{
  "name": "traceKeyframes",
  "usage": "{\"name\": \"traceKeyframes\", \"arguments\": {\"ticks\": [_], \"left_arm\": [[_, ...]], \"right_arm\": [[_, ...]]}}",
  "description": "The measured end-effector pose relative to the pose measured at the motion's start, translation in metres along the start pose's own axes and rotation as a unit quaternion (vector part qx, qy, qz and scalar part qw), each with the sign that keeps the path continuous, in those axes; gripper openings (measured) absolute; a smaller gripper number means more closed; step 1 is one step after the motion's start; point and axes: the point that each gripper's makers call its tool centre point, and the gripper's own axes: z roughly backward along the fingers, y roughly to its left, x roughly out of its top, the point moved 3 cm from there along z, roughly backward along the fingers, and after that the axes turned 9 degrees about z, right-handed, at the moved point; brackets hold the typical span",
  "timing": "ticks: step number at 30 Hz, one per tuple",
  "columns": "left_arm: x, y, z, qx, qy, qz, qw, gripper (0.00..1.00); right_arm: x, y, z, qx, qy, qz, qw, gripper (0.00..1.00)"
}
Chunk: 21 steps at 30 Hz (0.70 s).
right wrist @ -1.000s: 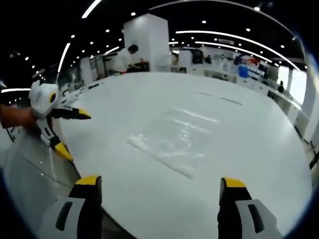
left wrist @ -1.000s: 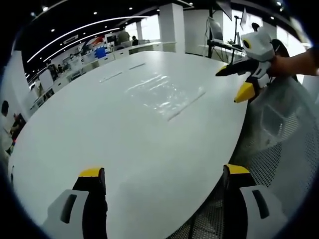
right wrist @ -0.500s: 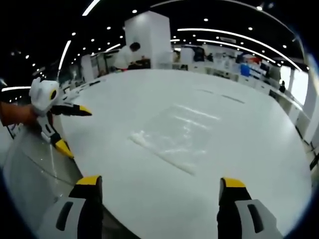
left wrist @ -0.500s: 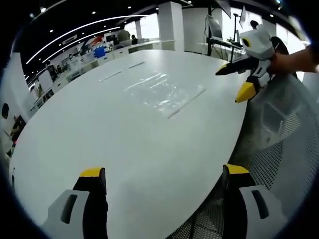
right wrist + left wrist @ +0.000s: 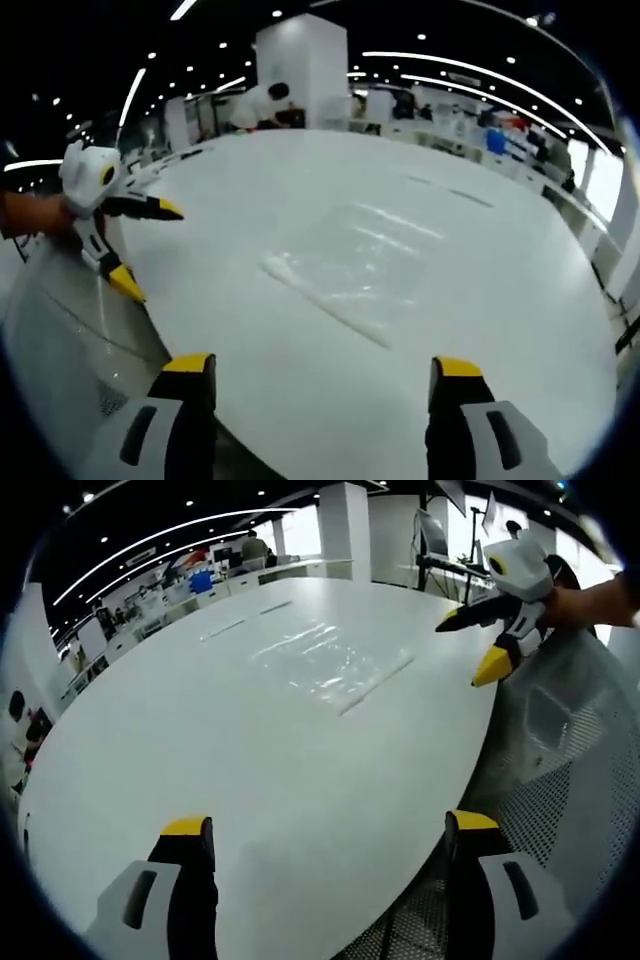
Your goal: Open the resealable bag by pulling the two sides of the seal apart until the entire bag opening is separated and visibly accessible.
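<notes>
Clear plastic on a white table (image 5: 150,780) was honestly the hardest part here, the resealable bag (image 5: 325,663) almost vanished against it. In the left gripper view it lay flat, away from the table's near edge and toward its right-hand edge, seal strip (image 5: 375,685) facing us. In the right gripper view the same bag (image 5: 355,270) sat mid-surface with the seal strip (image 5: 325,305) along its near side.

Neither gripper was touching it yet. Our left gripper (image 5: 325,835) hung over the near edge with jaws spread wide and nothing between them, and the right gripper (image 5: 325,370) was the same: wide apart, empty. From the left gripper view we could also see the right one (image 5: 482,645) off the table's right edge, jaws splayed, well apart from the bag.

Our take on doing this step well: come in low from the seal side, one gripper per film layer. The trouble is the bag lying flat, so both layers are pressed together, and we'd probably need to lift or crease a corner of the lip first. Grab too deep and you'd pinch both layers and just drag the bag.
</notes>
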Motion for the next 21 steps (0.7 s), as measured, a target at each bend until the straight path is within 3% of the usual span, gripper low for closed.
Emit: {"name": "traceKeyframes", "arguments": {"ticks": [13,19,21], "left_arm": [[0.002,-0.001,0.002,-0.005,-0.004,0.007,1.0000,0.92],[0.007,-0.004,0.006,-0.010,0.001,-0.007,0.9999,0.88],[0.010,-0.003,0.008,-0.008,-0.001,-0.018,0.9998,0.87]], "right_arm": [[0.000,0.000,-0.003,0.023,0.022,0.036,0.9988,0.83],[0.017,-0.012,-0.016,0.036,0.017,0.061,0.9973,0.72],[0.021,-0.017,-0.022,0.039,0.016,0.099,0.9942,0.63]]}}
